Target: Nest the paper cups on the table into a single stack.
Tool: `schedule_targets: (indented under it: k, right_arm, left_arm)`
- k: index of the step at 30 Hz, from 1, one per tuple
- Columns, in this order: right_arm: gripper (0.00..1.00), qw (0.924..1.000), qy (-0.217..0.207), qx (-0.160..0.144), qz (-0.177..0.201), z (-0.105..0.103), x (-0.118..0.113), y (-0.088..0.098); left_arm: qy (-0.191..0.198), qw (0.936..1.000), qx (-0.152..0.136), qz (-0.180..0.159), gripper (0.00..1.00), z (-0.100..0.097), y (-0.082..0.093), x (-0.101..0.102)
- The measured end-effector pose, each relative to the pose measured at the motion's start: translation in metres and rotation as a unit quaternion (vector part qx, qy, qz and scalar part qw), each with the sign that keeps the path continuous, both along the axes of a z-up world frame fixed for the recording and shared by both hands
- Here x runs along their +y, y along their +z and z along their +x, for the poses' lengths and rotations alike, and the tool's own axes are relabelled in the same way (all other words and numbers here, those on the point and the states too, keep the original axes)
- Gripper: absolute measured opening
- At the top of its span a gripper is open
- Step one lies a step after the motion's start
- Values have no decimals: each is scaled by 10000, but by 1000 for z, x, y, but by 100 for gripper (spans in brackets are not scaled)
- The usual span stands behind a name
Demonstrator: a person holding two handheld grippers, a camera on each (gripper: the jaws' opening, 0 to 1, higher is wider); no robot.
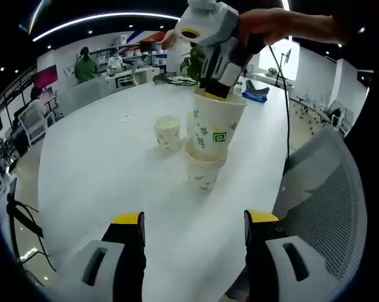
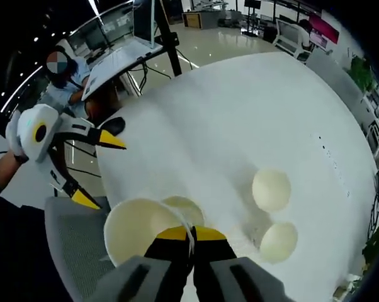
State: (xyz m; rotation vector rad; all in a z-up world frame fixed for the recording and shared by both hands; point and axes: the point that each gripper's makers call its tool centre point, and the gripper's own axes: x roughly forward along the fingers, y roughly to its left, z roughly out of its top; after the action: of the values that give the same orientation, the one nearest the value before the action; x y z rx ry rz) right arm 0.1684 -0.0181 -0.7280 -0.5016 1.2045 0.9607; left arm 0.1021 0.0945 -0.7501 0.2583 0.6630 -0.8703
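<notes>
Overhead, right claw [image 2: 191,242] pinches one cup [image 1: 216,126] — four cups total; left claw [image 1: 194,221] spread.

Black claw [image 1: 194,229], yellow tips

A grey mesh office chair [image 1: 331,207] stands against the near edge of the white round table [image 1: 107,170]. Beyond the table's far edge: a potted plant [image 1: 194,61], desks, and seated people [image 1: 85,65], possibly working.
</notes>
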Motion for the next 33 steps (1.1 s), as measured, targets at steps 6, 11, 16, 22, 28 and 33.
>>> schedule_targets:
  k: [6, 11, 16, 22, 28, 33]
  right_arm:
    - [0, 10000, -5, 21, -40, -2, 1, -5]
    - [0, 10000, -4, 17, -65, -2, 3, -11]
    - [0, 9999, -11, 18, -111, -4, 3, -15]
    - [0, 9999, -34, 21, -141, -5, 3, -19]
    - [0, 9998, -58, 24, -169, -2, 3, -25]
    - [0, 9998, -64, 23, -184, -1, 4, -28]
  left_arm:
    - [15, 10000, 4, -1, 62, -1, -1, 1]
    - [11, 10000, 8, 6, 62, -2, -1, 1]
    - [29, 10000, 7, -4, 62, -2, -2, 2]
    - [20, 10000, 16, -1, 62, -4, -2, 1]
    - [14, 10000, 6, -2, 62, -5, -1, 0]
    - [16, 10000, 2, -6, 62, -5, -1, 1]
